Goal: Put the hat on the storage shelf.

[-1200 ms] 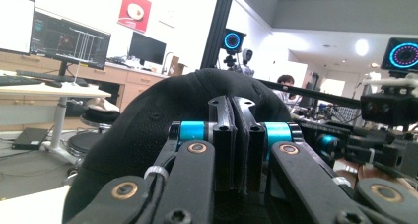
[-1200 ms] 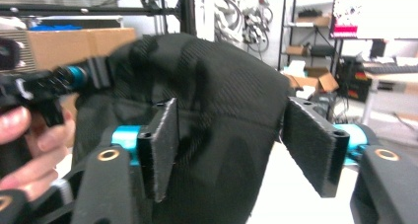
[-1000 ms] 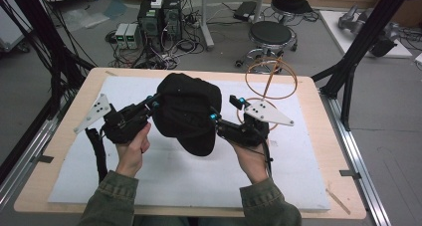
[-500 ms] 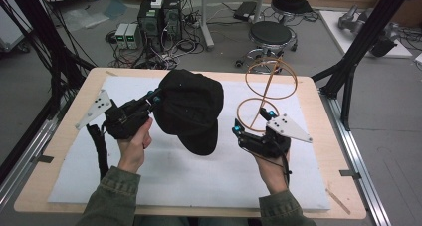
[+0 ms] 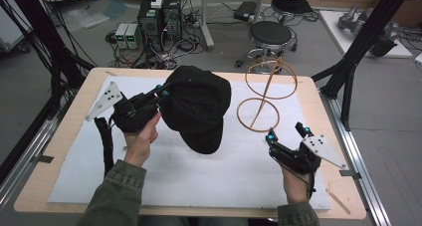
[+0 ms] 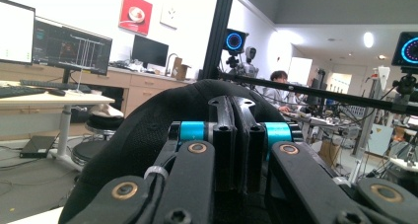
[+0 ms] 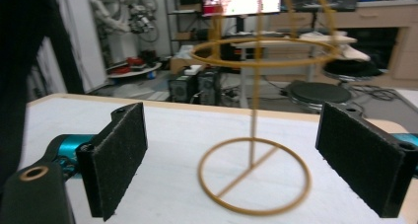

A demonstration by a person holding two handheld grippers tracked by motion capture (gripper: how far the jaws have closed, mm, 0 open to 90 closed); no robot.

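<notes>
A black cap point(image 5: 196, 106) hangs above the white mat, held at its left rim by my left gripper point(image 5: 161, 91). In the left gripper view the jaws point(image 6: 231, 105) are pressed together on the cap's fabric point(image 6: 138, 135). My right gripper point(image 5: 286, 132) sits low at the front right of the table, apart from the cap. Its jaws have just been opening and now stand wide with nothing between them. Through the right gripper point(image 7: 244, 155) I see a golden wire hat stand point(image 7: 254, 110) upright ahead. The same stand point(image 5: 263, 97) rises right of the cap.
A white mat point(image 5: 199, 181) covers most of the wooden table point(image 5: 323, 111). Black frame posts point(image 5: 358, 52) stand at the table's right and left back corners. A stool point(image 5: 271, 34) and electronics boxes point(image 5: 159, 17) are on the floor beyond the far edge.
My right gripper has let go of the cap's right side, opened, and moved right and down toward the front of the table. The left gripper still holds the cap up.
</notes>
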